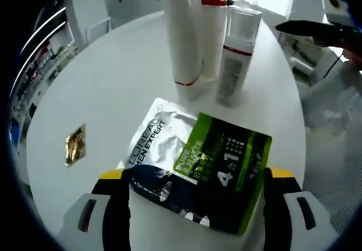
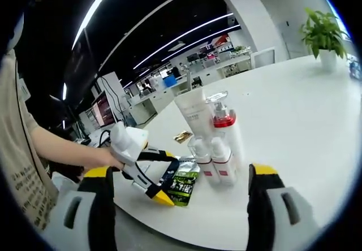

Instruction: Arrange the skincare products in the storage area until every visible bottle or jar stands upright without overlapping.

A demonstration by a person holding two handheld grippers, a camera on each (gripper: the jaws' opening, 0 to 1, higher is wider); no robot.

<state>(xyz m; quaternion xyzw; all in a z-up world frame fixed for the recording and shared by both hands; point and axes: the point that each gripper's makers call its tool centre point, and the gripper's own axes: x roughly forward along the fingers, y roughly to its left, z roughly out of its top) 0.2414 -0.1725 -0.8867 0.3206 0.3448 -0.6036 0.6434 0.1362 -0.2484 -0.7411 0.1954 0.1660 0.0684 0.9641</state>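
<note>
Left gripper view: the left gripper (image 1: 195, 206) rises from the bottom of the frame with its yellow-tipped jaws set on either side of a flat sachet (image 1: 198, 169), silver at the upper left with "L'OREAL MEN EXPERT" printed on it and green and dark toward the lower right; the jaws are closed on the sachet's lower edge, and its upper part lies over the white worktop (image 1: 107, 92). Above it, at top centre, a tall white tube (image 1: 184, 42) with a red line near its base stands upright, touching a pump bottle (image 1: 214, 36) with a red collar behind it, and just to the right stands a bottle with a clear cap (image 1: 236, 56) and a red band. A small gold foil packet (image 1: 75, 143) lies alone on the worktop at left. At the upper right edge the dark tip of the right gripper (image 1: 308, 29) reaches in. Right gripper view: the right gripper (image 2: 181, 191) has its jaws spread wide at the bottom corners, holding nothing. Between them, at centre, the tube, the pump bottle and two small white bottles (image 2: 214, 159) with red bands stand upright in a tight cluster. To the lower left a person's hand (image 2: 104, 159) holds the left gripper over the sachet at the worktop's near edge. A potted plant (image 2: 322, 36) stands at the upper right.
</note>
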